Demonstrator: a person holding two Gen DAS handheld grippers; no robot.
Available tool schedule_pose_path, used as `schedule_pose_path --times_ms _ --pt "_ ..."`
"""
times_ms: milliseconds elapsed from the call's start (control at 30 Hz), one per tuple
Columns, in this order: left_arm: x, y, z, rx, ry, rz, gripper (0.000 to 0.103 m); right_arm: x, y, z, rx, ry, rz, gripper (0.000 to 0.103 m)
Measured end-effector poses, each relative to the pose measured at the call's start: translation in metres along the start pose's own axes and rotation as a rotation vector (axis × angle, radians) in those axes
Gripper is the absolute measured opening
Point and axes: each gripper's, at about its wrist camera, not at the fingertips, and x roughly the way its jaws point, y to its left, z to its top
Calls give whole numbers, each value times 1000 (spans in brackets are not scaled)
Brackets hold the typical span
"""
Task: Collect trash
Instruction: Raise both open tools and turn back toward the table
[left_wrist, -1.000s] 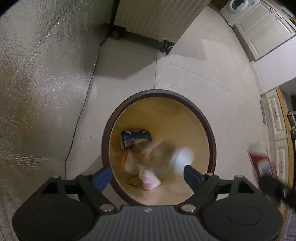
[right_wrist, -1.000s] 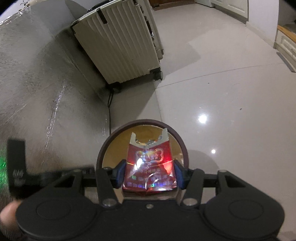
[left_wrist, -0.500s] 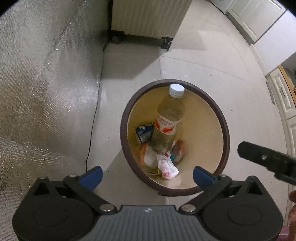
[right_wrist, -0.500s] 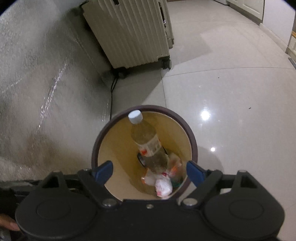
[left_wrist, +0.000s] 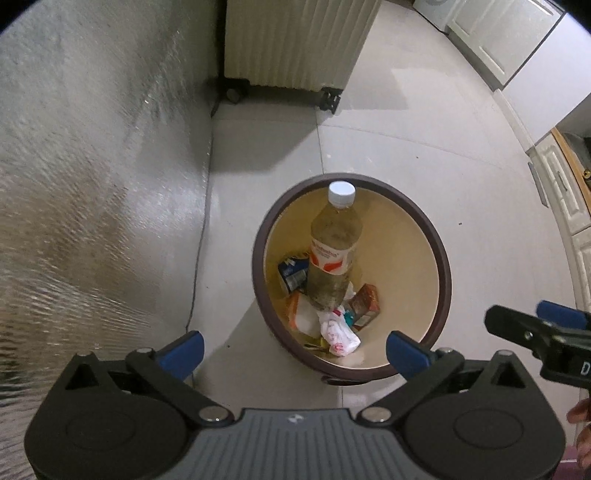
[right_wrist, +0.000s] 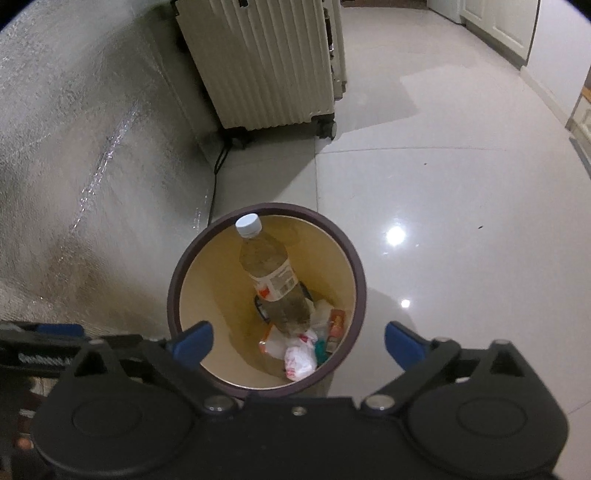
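Propped in the bin (left_wrist: 441, 258), the bottle (left_wrist: 334, 258) leans, cap up against its rim.

red packet (left_wrist: 364, 305) and bottle (left_wrist: 334, 251) dropped into bin (left_wrist: 441, 266); jaws opened.

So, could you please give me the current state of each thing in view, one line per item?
Left gripper: open, holding nothing.
Right gripper: open, jaws just widened, nothing between them.
Trash bin: upright, uncovered, partly filled.
Plastic bottle: capped, leaning inside the bin, cap near the rim.
Red carton: lying among the trash at the bottom.
White wrapper: crumpled, in the bin.
Suitcase: upright, closed.
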Motion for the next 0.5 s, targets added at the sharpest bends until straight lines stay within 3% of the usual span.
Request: schedule_pose_path --times_ms 300,500 --pt "-24 4 -7 12 -30 31 103 -15 3 -8 -49 48 -78 103" --pt "-45 1 -15 34 -53 36 103 -33 -1 -13 -5 45 -81 103"
